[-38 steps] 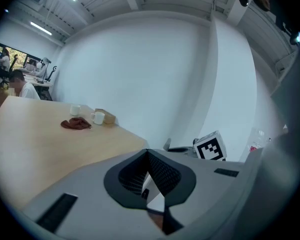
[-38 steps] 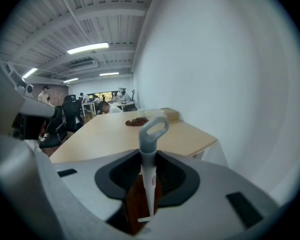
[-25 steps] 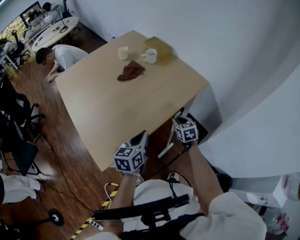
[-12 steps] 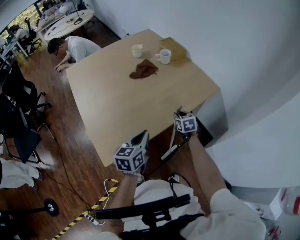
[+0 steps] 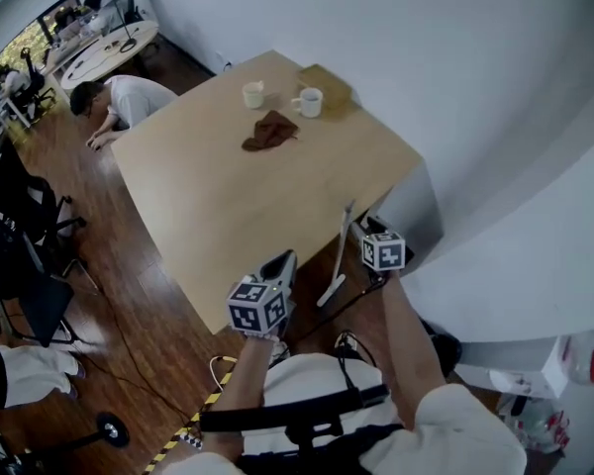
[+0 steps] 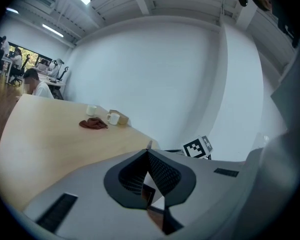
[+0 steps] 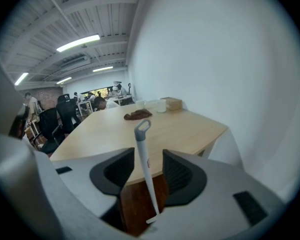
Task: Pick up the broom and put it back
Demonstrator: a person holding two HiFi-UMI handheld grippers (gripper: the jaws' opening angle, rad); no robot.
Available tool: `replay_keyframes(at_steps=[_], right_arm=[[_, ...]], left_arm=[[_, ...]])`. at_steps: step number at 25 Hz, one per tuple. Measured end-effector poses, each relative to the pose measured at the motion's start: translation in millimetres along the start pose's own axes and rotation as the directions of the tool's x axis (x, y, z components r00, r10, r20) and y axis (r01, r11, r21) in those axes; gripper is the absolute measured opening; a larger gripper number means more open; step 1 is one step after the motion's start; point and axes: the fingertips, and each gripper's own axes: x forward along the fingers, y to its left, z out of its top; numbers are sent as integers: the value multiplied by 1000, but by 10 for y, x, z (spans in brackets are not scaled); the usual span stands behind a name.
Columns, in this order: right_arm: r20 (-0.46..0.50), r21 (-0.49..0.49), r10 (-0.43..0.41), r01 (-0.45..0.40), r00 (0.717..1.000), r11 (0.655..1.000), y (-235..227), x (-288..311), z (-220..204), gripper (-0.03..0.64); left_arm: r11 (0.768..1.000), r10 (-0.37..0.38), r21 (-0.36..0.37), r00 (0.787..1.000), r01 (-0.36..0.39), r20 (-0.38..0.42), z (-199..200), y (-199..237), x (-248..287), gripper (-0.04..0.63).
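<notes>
The right gripper [image 7: 149, 156] is opening around the upright slim white broom [image 7: 141, 144] beside the light wooden table [image 5: 228, 196]; the left gripper [image 6: 148, 159] is closed and empty.

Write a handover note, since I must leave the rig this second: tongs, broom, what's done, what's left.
Left tongs: shut, empty, by the table's near edge.
Right tongs: jaws opening; the broom handle is between them, with a gap on each side.
Broom: upright at the table's edge, close to the wall.
Done: broom apparently set back.
Left: probably only drawing the open tongs clear of the handle.
</notes>
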Motion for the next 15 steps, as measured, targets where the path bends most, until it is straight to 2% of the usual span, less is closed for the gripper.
replay_keyframes(at_steps=[1, 2, 3, 4, 7, 9, 15], right_arm=[[23, 36, -5, 4, 1000, 999, 20, -115, -36, 206], [52, 82, -7, 3, 999, 997, 42, -236, -81, 152], [86, 137, -11, -1, 996, 991, 63, -363, -137, 52], [119, 195, -20, -3, 993, 981, 84, -507, -193, 11], [202, 354, -62, -14, 977, 935, 173, -982, -311, 11], [231, 420, -59, -45, 971, 906, 300, -1229, -417, 11], [268, 481, -54, -85, 962, 873, 633, -1819, -896, 11]], left_arm=[[1000, -21, 8, 1000, 21, -10, -12, -1, -3, -11], [999, -43, 16, 999, 43, -23, -31, -5, -4, -11], [998, -65, 21, 997, 66, -38, -60, -12, -5, -11], [996, -87, 24, 995, 88, -56, -104, -26, -7, -11], [989, -144, 23, 984, 147, -102, -257, -111, 0, -11], [984, -173, 22, 979, 176, -111, -312, -213, 13, -11], [968, -239, 55, 964, 247, -119, -524, -705, -117, -11]])
